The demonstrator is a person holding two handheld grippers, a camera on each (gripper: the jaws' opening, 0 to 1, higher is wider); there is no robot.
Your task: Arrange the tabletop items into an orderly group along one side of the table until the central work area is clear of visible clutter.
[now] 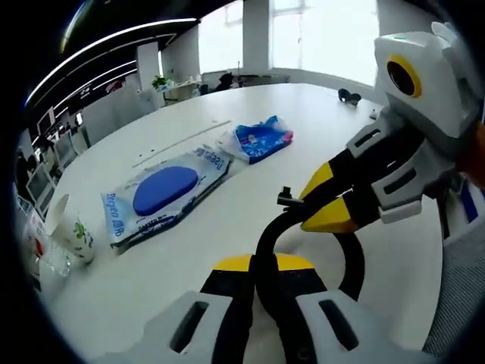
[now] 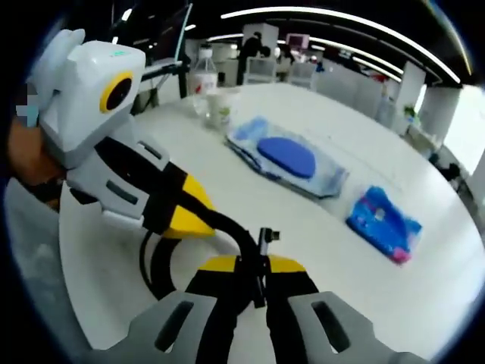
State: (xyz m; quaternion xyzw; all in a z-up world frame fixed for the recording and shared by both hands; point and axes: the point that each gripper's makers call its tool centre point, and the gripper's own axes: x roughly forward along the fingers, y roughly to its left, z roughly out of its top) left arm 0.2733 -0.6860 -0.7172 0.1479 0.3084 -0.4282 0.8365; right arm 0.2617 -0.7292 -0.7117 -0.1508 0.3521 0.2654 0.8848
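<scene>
Gripping a black cable between both of my tongs, I have it pinched at two places. In the left gripper view, my left gripper has its yellow-tipped jaws clenched on the cable, which arcs up and over to my right gripper, coming in from the right, whose jaws are also closed on it near the small connector end. In the right gripper view the picture mirrors: my right gripper clamps the cable just below its plug, and my left gripper reaches in from the left holding the same cable, with a loop sagging onto the white table.

Further out on the table lies a large wet-wipes pack with a blue oval lid, flat, and just beyond it a smaller blue packet (its print is too blurred to read). At the far edge stand a paper cup and a clear bottle, close together, well apart from the cable.
</scene>
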